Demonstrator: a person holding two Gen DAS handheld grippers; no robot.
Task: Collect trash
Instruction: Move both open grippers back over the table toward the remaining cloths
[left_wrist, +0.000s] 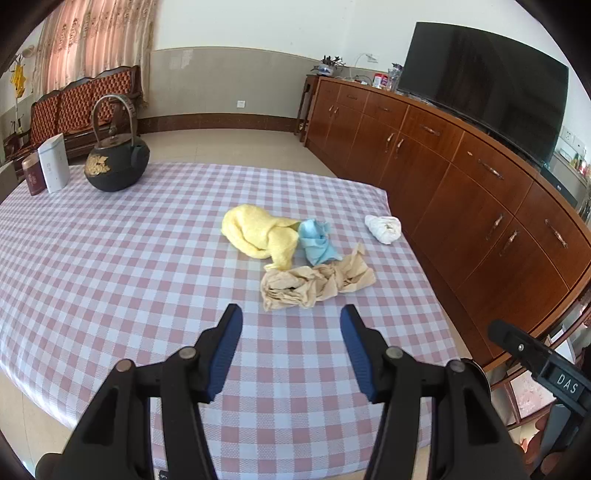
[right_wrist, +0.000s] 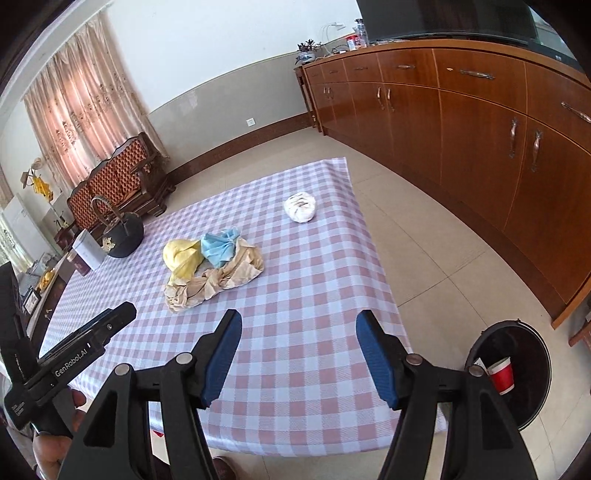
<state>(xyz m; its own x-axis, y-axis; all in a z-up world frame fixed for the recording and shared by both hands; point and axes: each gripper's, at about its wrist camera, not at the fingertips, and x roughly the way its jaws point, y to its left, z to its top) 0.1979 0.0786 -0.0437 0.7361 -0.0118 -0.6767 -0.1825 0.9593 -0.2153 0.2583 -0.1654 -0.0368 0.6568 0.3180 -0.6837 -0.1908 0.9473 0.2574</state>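
Approach step of the trash collection. Both grippers hover above the near part of the checked counter (left_wrist: 110, 258), neither yet at any trash.

Left gripper (left_wrist: 291, 317): jaws standing roughly half apart, nothing between them, nothing held. Ahead of it, and closest, lies the tan crumpled paper (left_wrist: 314, 282); beyond that, touching one another, the yellow wad (left_wrist: 258, 232) and the blue wad (left_wrist: 317, 242). The white wad (left_wrist: 384, 228) lies apart from these, ahead and to the right, near the counter's edge.

Right gripper (right_wrist: 299, 319): jaws likewise about half apart and empty. The cluster of three sits ahead and to its left, the white wad ahead near the far edge. The black bin (right_wrist: 517, 373) stands on the floor beside and below the gripper's right finger, with a red cup (right_wrist: 501, 374) already inside.

Next move, as judged: one gripper must descend over a single piece, most likely the tan paper, jaws straddling it, close, then carry it to the bin. The touching wads may drag each other.

Count: four pieces of trash on the counter (one tan, one yellow, one blue, one white); one bin; one red cup; two grippers. At the far left corner: one black kettle (left_wrist: 116, 162), one white box (left_wrist: 54, 164), one dark red tin (left_wrist: 33, 175).
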